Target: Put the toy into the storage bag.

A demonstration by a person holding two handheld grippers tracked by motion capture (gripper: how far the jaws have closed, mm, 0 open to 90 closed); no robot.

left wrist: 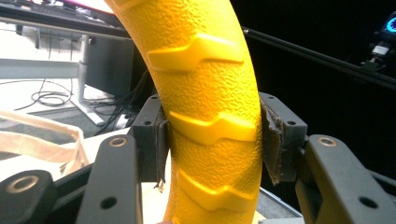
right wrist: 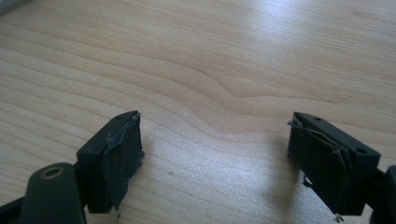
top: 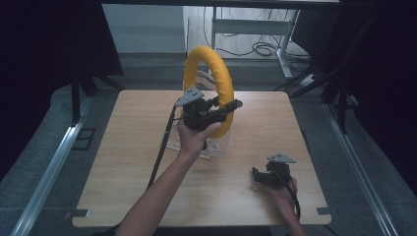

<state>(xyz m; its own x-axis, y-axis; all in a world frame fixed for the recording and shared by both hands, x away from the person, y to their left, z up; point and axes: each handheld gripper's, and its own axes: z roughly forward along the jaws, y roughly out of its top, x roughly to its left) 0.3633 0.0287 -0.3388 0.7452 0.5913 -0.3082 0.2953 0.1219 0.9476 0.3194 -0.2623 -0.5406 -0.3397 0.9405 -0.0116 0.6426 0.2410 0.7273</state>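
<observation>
While the left gripper (top: 227,109) clamps the yellow ring (top: 216,73) upright above the table (top: 128,147), the right gripper (top: 258,175) rests wide open, holding nothing.

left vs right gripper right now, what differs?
The left gripper is shut on the yellow ring, holding it upright above the table; the right gripper is open with nothing between its jaws. The left is raised near the table's middle, the right low at the near right. Both have black jaws with worn pads.

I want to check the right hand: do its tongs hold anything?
No, the right tongs stand open over the bare wooden table.
</observation>
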